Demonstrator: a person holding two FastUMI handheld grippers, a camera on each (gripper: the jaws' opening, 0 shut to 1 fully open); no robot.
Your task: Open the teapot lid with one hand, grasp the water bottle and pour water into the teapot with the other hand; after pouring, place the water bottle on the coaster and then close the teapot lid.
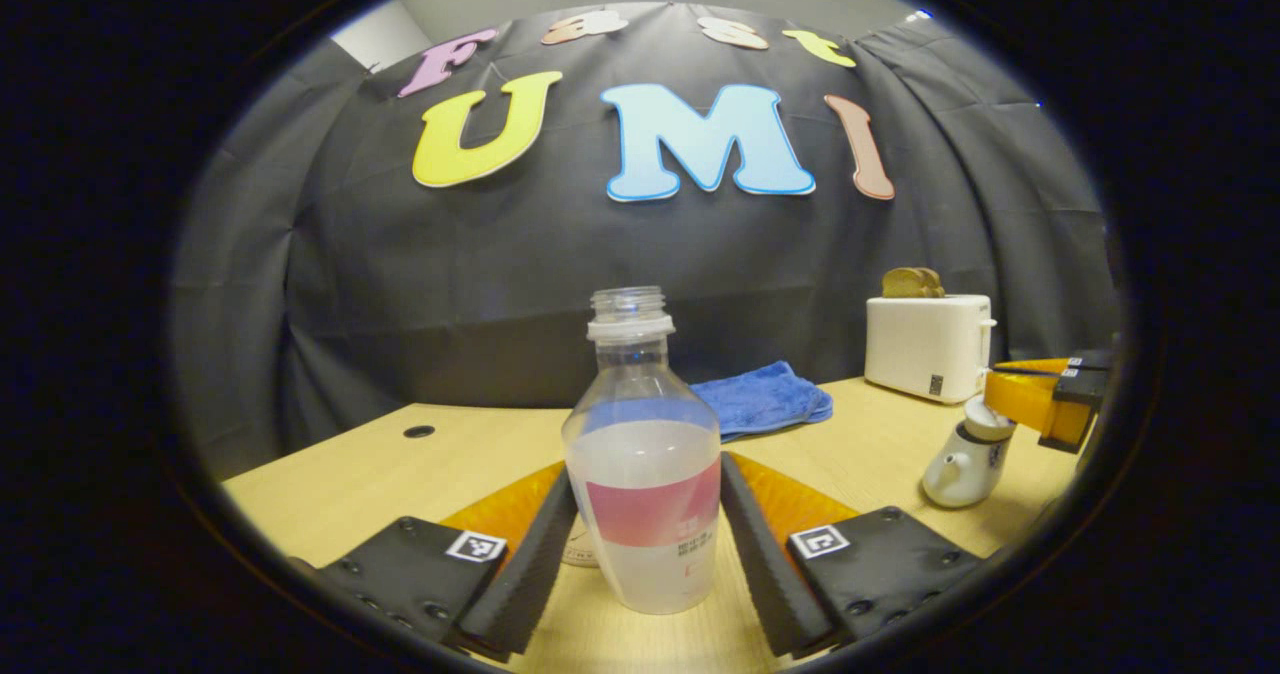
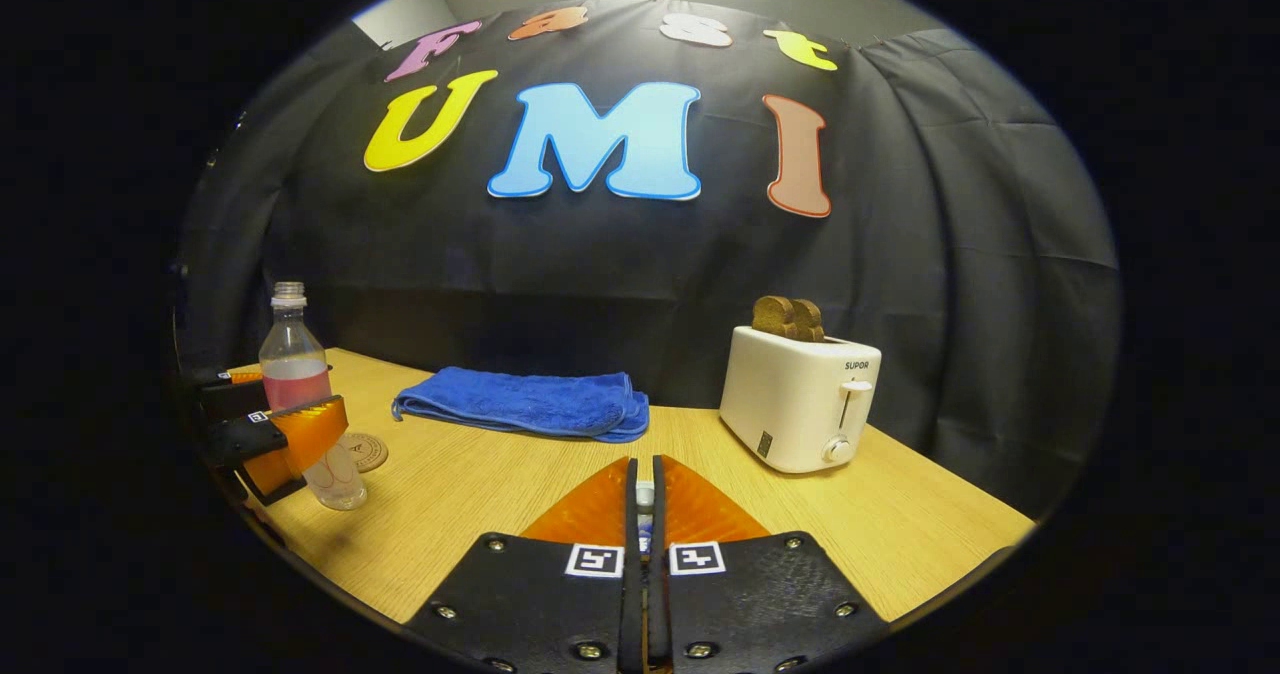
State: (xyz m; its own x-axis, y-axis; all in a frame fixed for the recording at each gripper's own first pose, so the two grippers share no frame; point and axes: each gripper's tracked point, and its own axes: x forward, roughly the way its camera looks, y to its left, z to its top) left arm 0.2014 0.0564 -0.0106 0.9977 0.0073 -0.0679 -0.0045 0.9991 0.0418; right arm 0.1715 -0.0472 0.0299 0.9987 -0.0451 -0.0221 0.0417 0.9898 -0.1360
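Two grippers work at a wooden table point(image 2: 480, 494) backed by the black booth wall. In the left gripper view, the left gripper point(image 1: 645, 544) has its jaws spread about the width of the bottle point(image 1: 645, 484), one finger against each side of it; whether they press or only touch I cannot tell. That bottle stands upright, uncapped, partly full, near the table's front edge, with the coaster point(image 1: 580, 549) just behind its left side. From the right gripper view the coaster point(image 2: 365, 451) lies just beside the bottle point(image 2: 300, 384) near the table's left edge.

At the right of the left gripper view, the right gripper point(image 1: 1045, 404) sits at the top of the teapot point(image 1: 965, 464). In its own view the right gripper point(image 2: 645, 499) has its jaws almost together on something small and pale, likely the lid knob.

A blue towel point(image 2: 525, 404) lies by the back edge, a toaster point(image 2: 800, 394) to the right of it. Bare table lies between bottle and teapot.
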